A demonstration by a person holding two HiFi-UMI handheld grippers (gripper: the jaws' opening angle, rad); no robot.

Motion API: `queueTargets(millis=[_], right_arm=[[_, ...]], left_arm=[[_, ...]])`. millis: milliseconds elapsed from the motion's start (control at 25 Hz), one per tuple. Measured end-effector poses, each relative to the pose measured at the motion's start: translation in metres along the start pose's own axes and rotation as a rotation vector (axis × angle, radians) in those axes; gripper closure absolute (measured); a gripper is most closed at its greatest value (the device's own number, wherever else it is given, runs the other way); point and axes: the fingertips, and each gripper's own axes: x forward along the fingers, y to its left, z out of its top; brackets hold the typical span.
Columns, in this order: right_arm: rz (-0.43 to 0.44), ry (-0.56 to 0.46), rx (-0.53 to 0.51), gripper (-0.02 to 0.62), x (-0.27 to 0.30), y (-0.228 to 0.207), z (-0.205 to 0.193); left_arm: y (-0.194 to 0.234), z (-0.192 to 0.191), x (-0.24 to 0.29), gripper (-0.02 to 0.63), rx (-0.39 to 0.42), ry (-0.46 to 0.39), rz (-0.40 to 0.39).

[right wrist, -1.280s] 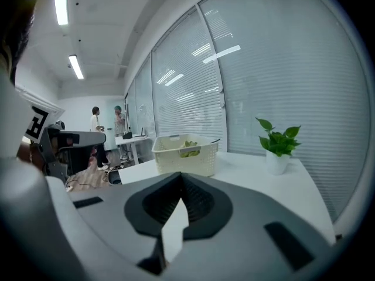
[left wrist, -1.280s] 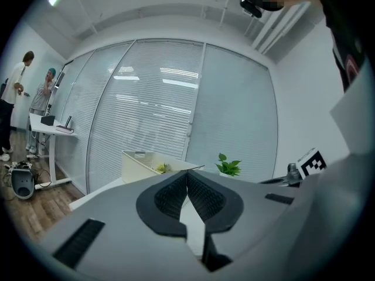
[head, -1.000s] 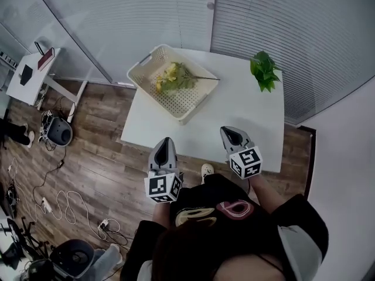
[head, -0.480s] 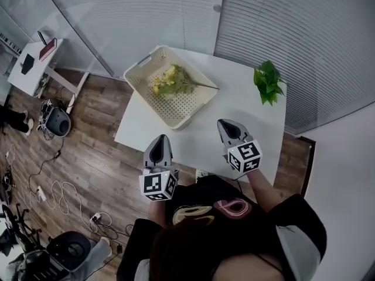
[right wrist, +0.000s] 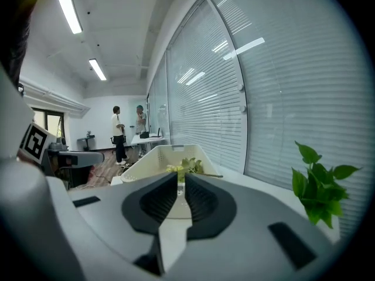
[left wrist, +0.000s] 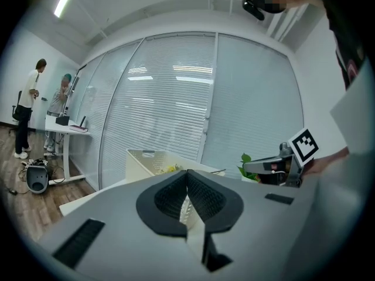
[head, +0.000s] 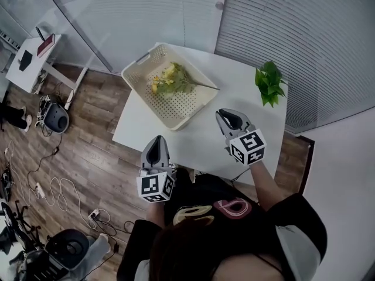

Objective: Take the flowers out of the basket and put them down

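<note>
The head view shows the yellow flowers [head: 169, 79] lying in the white basket [head: 136, 69] at the far left of the white table [head: 199, 136]. A green plant [head: 269, 82] sits at the far right corner, and only this view shows the wires [head: 55, 195] on the wood floor [head: 88, 157]. The left gripper [head: 156, 147] is by the table's near edge with its jaws shut tight on nothing, and the right gripper [head: 228, 117] has a thin gap that is opening, with nothing in it, both well away from the basket. Only the gripper views show people [right wrist: 116, 134] standing far off, maybe by a desk, and each cube [head: 155, 186] has black-and-white square marks.
</note>
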Motion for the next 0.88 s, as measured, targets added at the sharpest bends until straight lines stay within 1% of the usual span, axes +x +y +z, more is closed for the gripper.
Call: queueTargets(millis=[80,240,400,640,880], right_arm=[[0.013,0.016,-0.007,0.537,0.006,0.000,0.003],[0.005,0.035,0.020,0.485,0.015,-0.002,0.004],[0.009,0.070,-0.022,0.425,0.029,-0.001,0.009],[0.011,0.098,-0.084,0.405,0.054,-0.001,0.023],[0.000,0.134,-0.218,0.397,0.086,-0.002,0.040]], left_arm=[[0.005,0.003,0.005,0.589,0.003,0.000,-0.005],[0.014,0.011,0.018,0.589,0.008,-0.001,-0.023],[0.024,0.021,0.030,0.589,0.013,-0.007,-0.039],[0.038,0.022,0.039,0.589,0.014,0.012,-0.055],[0.058,0.022,0.044,0.589,0.015,0.020,-0.052]])
